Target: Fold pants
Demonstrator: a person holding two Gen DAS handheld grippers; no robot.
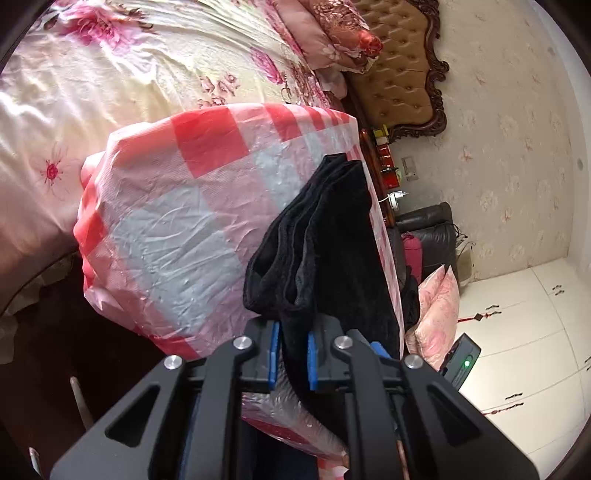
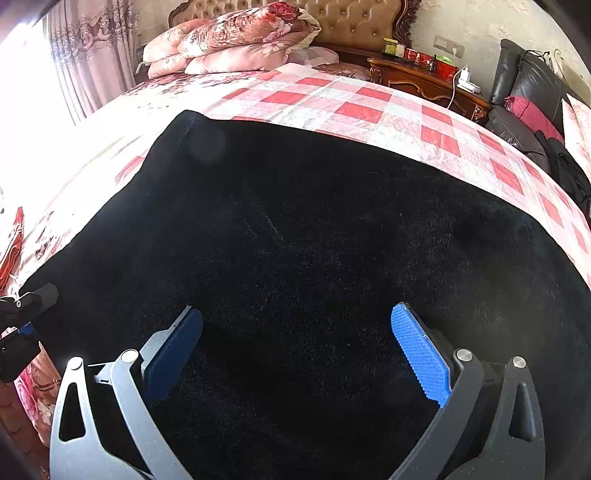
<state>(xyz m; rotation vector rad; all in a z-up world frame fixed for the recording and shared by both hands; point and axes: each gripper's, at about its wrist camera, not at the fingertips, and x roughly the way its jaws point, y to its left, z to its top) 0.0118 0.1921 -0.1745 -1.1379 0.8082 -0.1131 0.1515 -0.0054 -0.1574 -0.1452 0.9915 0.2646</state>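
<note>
Left gripper (image 1: 291,356) clamped on a bunched edge of the black pants (image 1: 332,251) — blue pads (image 1: 274,354) pressed against the fabric on both sides. The pants lay on the red-and-white checked cover (image 1: 192,206) spread over the bed. Right gripper (image 2: 295,350) held wide apart, its blue pads (image 2: 421,358) just over the broad dark fabric — contact could not be judged. Pillows (image 2: 229,40) were stacked by the tufted headboard (image 2: 351,22); a nightstand (image 2: 424,79) stood beside it.
</note>
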